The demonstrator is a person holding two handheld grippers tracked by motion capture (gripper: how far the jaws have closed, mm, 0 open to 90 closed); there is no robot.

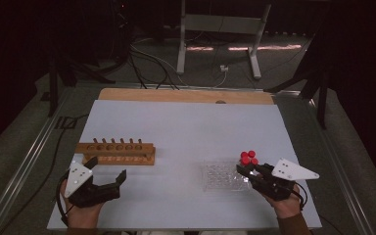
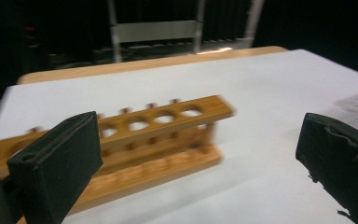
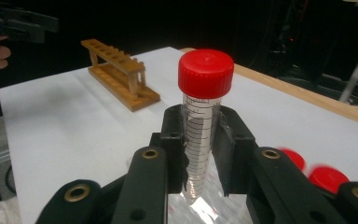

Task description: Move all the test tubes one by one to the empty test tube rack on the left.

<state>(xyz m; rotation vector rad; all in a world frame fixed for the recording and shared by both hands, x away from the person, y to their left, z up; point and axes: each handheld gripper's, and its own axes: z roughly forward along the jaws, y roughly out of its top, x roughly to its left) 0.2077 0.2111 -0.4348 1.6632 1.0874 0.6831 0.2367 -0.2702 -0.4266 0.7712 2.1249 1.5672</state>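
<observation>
Red-capped tube point(image 3: 200, 126) clamped upright in my right fingers point(image 3: 199, 140), left fingers point(image 2: 191, 158) apart by empty wooden rack point(image 1: 116, 152), more tubes point(image 1: 248, 157) beside clear tray point(image 1: 223, 177).

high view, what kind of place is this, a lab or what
Probably a lab-style recording bench in a dark room: a white table with a wooden test tube rack, red-capped tubes at a clear tray, and loose cables on the floor behind.

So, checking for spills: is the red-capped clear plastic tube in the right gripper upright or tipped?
Upright: the red-capped clear plastic tube stands cap-up between the right gripper's closed jaws.
</observation>
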